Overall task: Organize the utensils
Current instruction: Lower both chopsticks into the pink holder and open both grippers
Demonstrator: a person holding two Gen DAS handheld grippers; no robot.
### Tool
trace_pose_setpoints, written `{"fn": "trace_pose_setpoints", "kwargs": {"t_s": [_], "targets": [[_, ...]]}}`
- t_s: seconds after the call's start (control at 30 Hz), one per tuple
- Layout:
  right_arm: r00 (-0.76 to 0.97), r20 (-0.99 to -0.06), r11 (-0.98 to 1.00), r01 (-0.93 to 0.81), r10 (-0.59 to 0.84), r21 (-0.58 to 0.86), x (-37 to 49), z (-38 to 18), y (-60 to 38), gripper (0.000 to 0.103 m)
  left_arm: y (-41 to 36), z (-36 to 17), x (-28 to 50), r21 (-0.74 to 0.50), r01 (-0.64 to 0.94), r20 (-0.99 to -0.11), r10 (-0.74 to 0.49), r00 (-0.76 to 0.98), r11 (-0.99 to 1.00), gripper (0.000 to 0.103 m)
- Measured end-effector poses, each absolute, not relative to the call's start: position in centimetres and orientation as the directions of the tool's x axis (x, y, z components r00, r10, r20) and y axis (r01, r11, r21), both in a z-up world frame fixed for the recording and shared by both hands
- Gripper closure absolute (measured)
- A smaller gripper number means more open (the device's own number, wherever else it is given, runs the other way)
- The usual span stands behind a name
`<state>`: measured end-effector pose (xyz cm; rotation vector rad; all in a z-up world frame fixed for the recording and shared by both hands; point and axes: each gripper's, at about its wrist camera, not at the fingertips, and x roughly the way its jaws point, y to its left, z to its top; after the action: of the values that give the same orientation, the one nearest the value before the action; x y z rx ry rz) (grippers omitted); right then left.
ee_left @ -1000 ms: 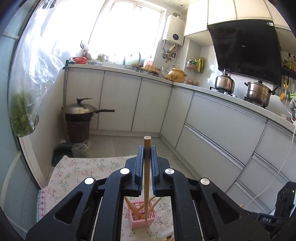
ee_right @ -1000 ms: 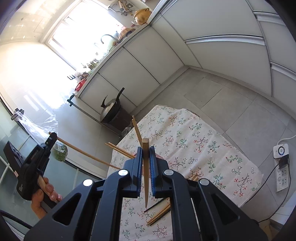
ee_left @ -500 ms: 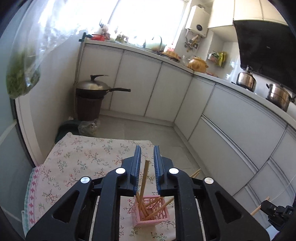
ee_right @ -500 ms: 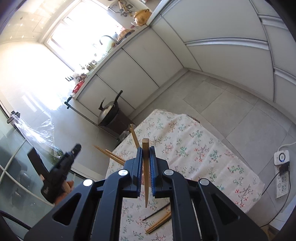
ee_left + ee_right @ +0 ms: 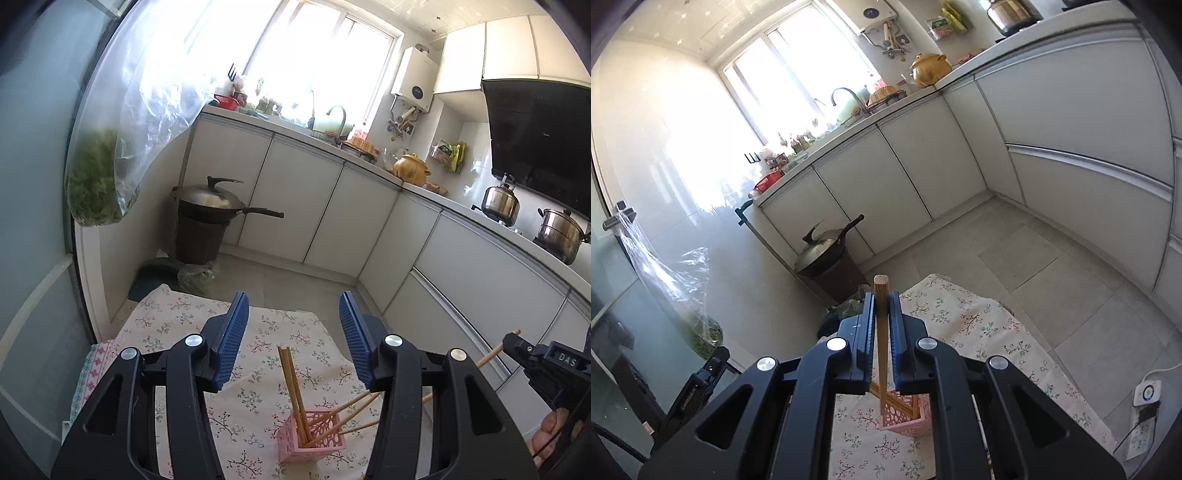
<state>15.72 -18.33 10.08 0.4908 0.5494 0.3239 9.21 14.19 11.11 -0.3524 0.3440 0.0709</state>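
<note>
Left gripper (image 5: 291, 332) jaws have just been opening, empty now, its chopstick (image 5: 291, 391) dropped into the pink holder (image 5: 314, 441); above that holder we see right gripper (image 5: 882, 314) clamping another chopstick (image 5: 881, 332) to insert.

Landmark: pink perforated plastic holder (image 5: 312, 437) on floral-cloth worktop (image 5: 177, 325). Wooden chopsticks (image 5: 291, 384) rise from the holder and splay toward the white cabinets (image 5: 461, 295); they bar a straight descent there. Cloth on the far and window side of the holder lies bare. Left gripper (image 5: 291, 339) above the holder, jaws just spread, nothing between them.
</note>
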Motion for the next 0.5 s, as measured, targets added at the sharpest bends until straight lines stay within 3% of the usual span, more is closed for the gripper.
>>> {"fn": "trace_pose_setpoints", "kwargs": {"t_s": [0.33,0.5], "targets": [[0.748,-0.514,0.859,-0.144,0.420,0.491,20.4,4.4,-14.2,0.092,13.1,9.1,11.2,-0.274,-0.110,-0.437,-0.021,0.899,0.955,0.052],[0.753,-0.507,0.875,-0.186,0.419,0.447,18.9,5.2,-13.7,0.092,11.8,8.4,11.3,-0.232,-0.080,-0.463,-0.037,0.885,0.969,0.051]]}}
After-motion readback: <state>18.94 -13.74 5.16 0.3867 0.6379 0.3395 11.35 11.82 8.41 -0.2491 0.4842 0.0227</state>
